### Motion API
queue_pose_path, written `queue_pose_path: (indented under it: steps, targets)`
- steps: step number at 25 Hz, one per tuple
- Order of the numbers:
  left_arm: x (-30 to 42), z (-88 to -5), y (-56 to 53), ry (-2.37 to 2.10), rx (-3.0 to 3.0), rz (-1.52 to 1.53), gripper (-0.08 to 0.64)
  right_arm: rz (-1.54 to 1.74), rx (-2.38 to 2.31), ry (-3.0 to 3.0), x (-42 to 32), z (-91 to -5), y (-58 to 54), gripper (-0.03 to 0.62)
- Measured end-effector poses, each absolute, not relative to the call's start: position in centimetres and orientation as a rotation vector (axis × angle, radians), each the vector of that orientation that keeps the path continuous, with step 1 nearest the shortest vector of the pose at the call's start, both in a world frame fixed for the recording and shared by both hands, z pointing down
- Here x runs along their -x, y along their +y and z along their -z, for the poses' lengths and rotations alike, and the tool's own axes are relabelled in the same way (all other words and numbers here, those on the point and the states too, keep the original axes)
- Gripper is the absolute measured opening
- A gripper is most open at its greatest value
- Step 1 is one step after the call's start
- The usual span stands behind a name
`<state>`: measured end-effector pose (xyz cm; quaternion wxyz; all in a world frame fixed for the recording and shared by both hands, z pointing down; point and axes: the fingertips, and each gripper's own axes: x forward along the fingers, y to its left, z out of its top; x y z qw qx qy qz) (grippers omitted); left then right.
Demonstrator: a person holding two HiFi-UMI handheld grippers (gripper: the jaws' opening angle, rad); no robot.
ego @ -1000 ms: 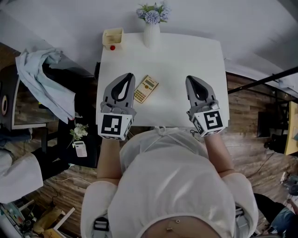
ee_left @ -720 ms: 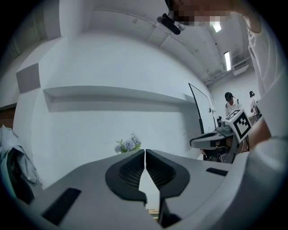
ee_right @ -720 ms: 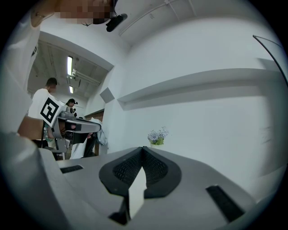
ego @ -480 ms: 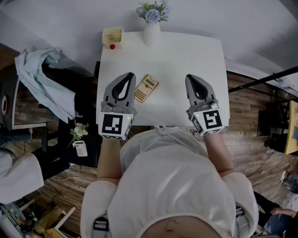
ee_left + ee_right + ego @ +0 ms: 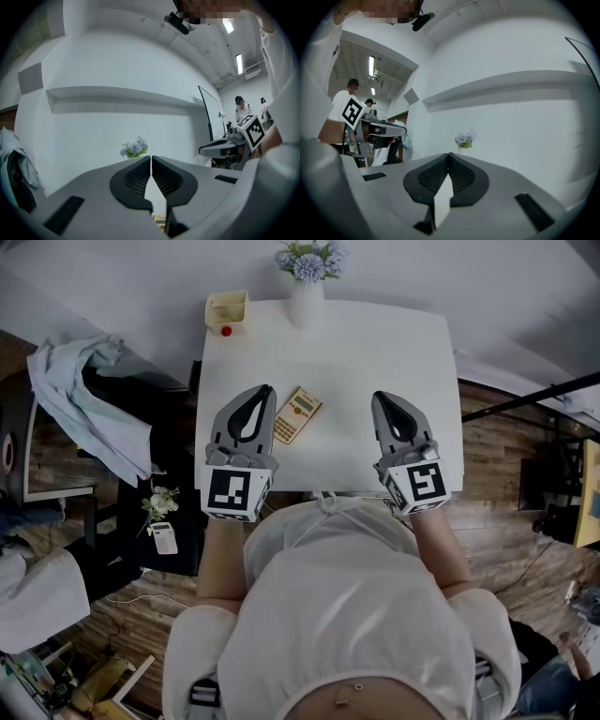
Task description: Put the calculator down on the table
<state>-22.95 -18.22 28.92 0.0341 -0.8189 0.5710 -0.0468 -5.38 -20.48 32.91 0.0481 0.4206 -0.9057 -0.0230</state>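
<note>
A tan calculator point(image 5: 297, 415) lies flat on the white table point(image 5: 356, 352), just right of my left gripper point(image 5: 263, 390). That gripper hangs level over the table's near left part, jaws shut and empty; a sliver of the calculator point(image 5: 159, 222) shows under its jaws in the left gripper view. My right gripper point(image 5: 380, 398) hangs level over the near right part, apart from the calculator. Its jaws are shut with nothing between them. Each gripper view shows its own jaws meeting at the tips: the left gripper point(image 5: 151, 158) and the right gripper point(image 5: 449, 154).
A white vase of pale blue flowers point(image 5: 307, 282) stands at the table's far edge. A small yellow box point(image 5: 227, 312) with a red thing beside it sits at the far left corner. A chair draped with light blue cloth point(image 5: 80, 390) stands left of the table.
</note>
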Motion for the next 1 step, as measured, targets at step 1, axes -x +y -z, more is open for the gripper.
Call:
queue_pose_path:
  steps: [1]
  targets:
    - [22.97, -29.00, -18.22, 1.755, 2.519, 0.144, 0.028, 0.064, -1.286, -2.758, 5.44, -33.02, -20.43, 0.000]
